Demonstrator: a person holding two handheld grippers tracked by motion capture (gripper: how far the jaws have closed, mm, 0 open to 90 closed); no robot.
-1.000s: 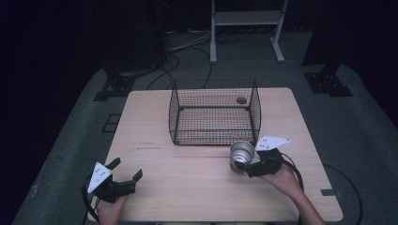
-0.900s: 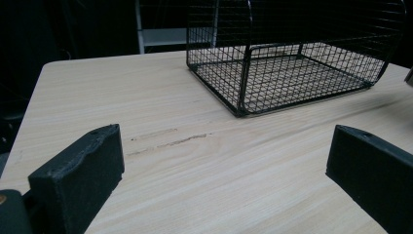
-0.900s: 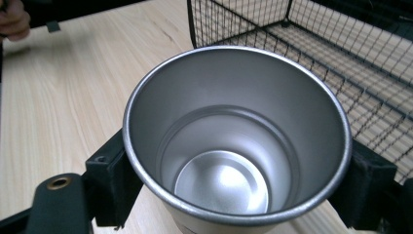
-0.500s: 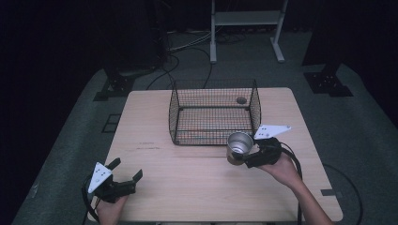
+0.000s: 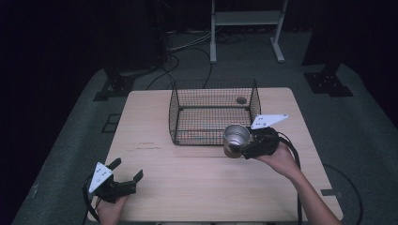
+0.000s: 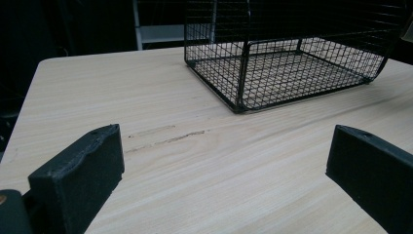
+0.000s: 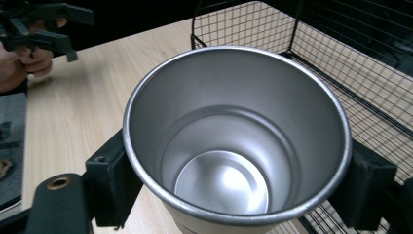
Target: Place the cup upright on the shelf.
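Table (image 5: 206,187): pale wood, bare across its near half; scuff marks lie on it at about 8 o'clock from the basket.
Wire basket (image 5: 213,112): black mesh, open-topped, empty inside, standing at 12 o'clock on the table; a small round thing (image 5: 241,100) lies past its far wall, too small to name.
Steel cup (image 5: 235,139): upright and empty, lifted off the wood just outside the basket's near right corner, at about 5 o'clock from the basket's middle.
Right gripper (image 5: 248,145): jaws clamped on the cup's sides below the rim, one on each flank.
Left gripper (image 5: 127,177): jaws spread wide with nothing between them, parked at 7 o'clock near the table's front edge.
Step in hand: likely carrying the cup toward the basket.
Next move: the cup's base must rise above the near wire rim, then travel toward 11 o'clock and descend.
Edges: the basket's near wall and corner post sit closest to the cup.
Open room: plenty above the basket; the left gripper is well apart.
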